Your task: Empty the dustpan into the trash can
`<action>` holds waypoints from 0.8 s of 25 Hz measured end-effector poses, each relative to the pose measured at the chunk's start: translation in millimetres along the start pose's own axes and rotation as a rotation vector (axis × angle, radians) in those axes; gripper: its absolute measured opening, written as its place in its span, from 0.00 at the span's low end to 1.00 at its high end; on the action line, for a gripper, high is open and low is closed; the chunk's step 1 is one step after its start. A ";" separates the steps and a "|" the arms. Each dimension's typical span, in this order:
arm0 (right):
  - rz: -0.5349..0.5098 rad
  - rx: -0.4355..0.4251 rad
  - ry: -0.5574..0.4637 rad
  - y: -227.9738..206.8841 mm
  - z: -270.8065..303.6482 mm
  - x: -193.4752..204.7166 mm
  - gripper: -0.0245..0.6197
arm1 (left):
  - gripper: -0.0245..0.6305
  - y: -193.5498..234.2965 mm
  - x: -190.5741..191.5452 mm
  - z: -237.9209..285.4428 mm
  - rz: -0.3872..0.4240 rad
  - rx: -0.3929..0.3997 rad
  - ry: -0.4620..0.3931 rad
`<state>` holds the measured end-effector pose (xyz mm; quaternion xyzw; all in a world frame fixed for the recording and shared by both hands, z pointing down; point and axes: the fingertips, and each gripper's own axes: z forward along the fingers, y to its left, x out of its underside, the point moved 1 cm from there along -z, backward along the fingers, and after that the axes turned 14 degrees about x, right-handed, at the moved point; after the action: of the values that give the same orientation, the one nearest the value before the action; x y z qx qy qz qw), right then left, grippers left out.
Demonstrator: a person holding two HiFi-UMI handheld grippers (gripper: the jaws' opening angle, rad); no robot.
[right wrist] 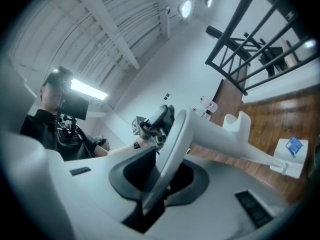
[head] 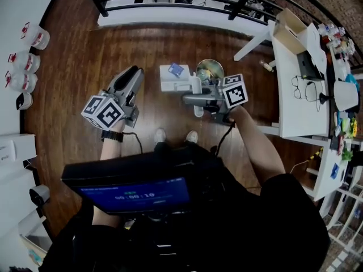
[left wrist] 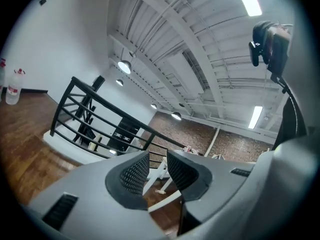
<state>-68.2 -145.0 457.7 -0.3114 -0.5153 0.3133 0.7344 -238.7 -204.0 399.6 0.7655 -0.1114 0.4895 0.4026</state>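
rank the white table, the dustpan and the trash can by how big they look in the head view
1. white table, clearly the largest
2. dustpan
3. trash can

The last two are close. The can is only partly visible and the dustpan may sit nearer the camera, so their order is unsure.

The person wore a black top (head: 272, 220), white shoes (head: 160, 135), and a black watch (head: 112, 136) just behind the grey left gripper (head: 135, 73).
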 end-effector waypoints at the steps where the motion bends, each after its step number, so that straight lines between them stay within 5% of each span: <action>1: -0.004 -0.005 -0.010 9.1 -1.9 -2.8 0.14 | 0.19 2.0 8.7 2.1 -0.025 0.005 0.012; 11: -0.130 0.015 0.022 74.5 -34.1 -3.1 0.14 | 0.20 20.6 104.9 33.6 -0.362 0.019 0.047; 15: -0.162 0.017 -0.009 97.3 -58.9 -10.4 0.15 | 0.36 22.7 149.0 56.3 -0.551 -0.002 0.068; 20: -0.188 0.033 -0.056 118.8 -79.4 -22.5 0.15 | 0.41 21.8 190.7 90.4 -0.725 0.033 0.067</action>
<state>-15.3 -100.9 330.6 -0.2405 -0.5575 0.2600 0.7509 -96.8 -241.1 552.9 0.7452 0.1885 0.3414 0.5409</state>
